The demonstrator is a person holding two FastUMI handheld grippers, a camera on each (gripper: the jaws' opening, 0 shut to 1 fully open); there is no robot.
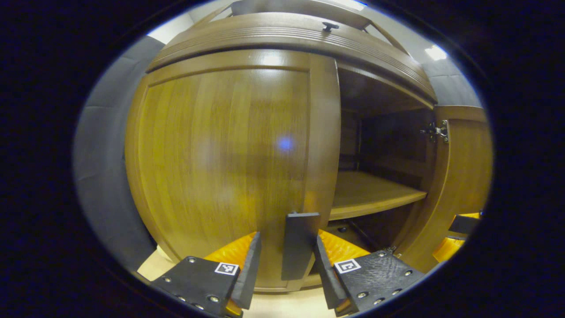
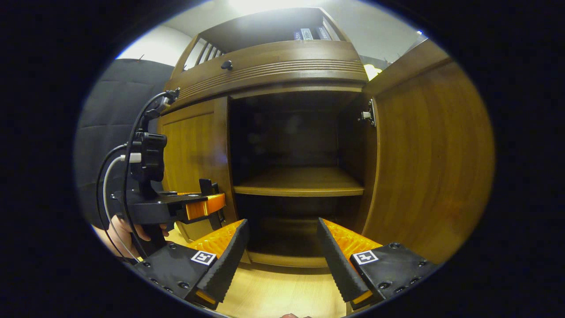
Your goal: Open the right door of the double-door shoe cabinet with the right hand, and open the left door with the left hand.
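right door (image 2: 435, 159) hangs wide open, left door (image 1: 220, 168) shut. left gripper (image 1: 287, 269) spread around the dark handle (image 1: 300, 245) — not yet pinching; right gripper (image 2: 280, 260) spread, empty. closing off-centre could slip off the handle.

Warm honey-brown wood with vertical grain on the shoe cabinet (image 2: 273, 57), its shut left door (image 1: 220, 163) and its swung-out right door (image 2: 432, 163), darker brown in the shadowed interior, lighter tan on the shelf (image 2: 300, 181), and a small black knob (image 2: 227, 65) on the ribbed top band. Black finger pads with ridged faces, bright orange quilted backing and little black-and-white square markers on both the left gripper (image 1: 287, 269) and the right gripper (image 2: 280, 260). Black handle (image 1: 299, 245) on the left door's edge, silver hinge (image 2: 367, 115), pale yellowish floor (image 2: 273, 291), dark grey padded wall (image 1: 101, 154), black and white cables (image 2: 115, 163).
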